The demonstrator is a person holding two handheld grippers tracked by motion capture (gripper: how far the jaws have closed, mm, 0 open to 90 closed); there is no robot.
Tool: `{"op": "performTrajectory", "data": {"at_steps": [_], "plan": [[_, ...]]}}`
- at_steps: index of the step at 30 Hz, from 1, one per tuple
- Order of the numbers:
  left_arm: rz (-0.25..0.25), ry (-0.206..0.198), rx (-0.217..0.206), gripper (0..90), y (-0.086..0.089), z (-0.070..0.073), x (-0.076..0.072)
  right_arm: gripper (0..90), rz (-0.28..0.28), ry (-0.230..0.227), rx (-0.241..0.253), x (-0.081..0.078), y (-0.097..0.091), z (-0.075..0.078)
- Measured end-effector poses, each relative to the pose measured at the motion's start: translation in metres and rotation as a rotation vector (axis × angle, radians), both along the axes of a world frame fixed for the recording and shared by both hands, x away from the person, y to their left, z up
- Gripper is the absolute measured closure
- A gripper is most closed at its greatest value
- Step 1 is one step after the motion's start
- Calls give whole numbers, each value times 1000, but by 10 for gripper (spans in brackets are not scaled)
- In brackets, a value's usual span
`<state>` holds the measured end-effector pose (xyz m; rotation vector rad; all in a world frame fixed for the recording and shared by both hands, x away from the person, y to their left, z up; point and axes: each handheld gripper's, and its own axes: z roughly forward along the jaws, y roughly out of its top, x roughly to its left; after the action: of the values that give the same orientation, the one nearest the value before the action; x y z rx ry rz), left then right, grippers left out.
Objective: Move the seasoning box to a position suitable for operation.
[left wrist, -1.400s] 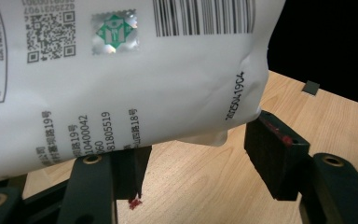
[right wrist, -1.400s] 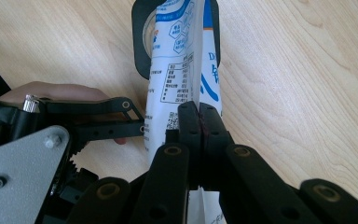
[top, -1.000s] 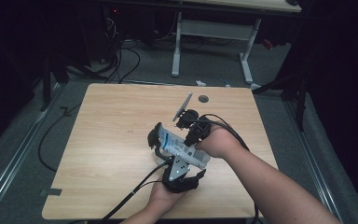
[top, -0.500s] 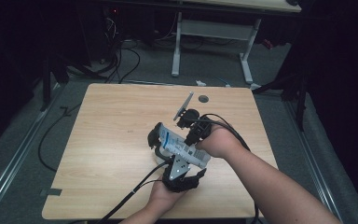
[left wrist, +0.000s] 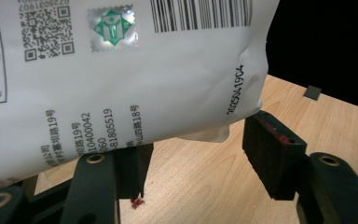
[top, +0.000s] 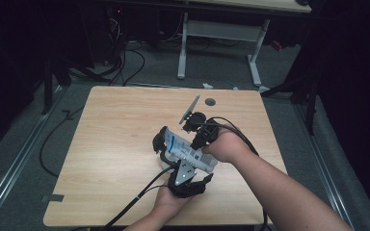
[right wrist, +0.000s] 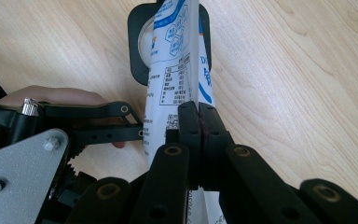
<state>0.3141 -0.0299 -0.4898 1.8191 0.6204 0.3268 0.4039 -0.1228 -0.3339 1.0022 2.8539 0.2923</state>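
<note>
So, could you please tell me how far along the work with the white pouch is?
Done: the right gripper is pinched shut on the white pouch, lifted off the table. In hand: the left gripper straddles its edge, jaws open. Left: closing it; the aim is unclear.

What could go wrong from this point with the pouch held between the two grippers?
1. The right gripper pinches only a thin edge of the white pouch, so the pouch may slip or tear if pulled.
2. The left gripper has its jaws apart, with the pouch only resting by one jaw; it could sag or swing before they close.
3. The black round object at the pouch's far end might be knocked.
</note>
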Motion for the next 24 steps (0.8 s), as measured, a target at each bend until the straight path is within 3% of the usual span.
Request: {"op": "performTrajectory", "data": {"at_steps": [24], "plan": [[1, 2, -7, 436, 0, 2, 2, 900, 2, -8, -8, 2, 2, 1]]}}
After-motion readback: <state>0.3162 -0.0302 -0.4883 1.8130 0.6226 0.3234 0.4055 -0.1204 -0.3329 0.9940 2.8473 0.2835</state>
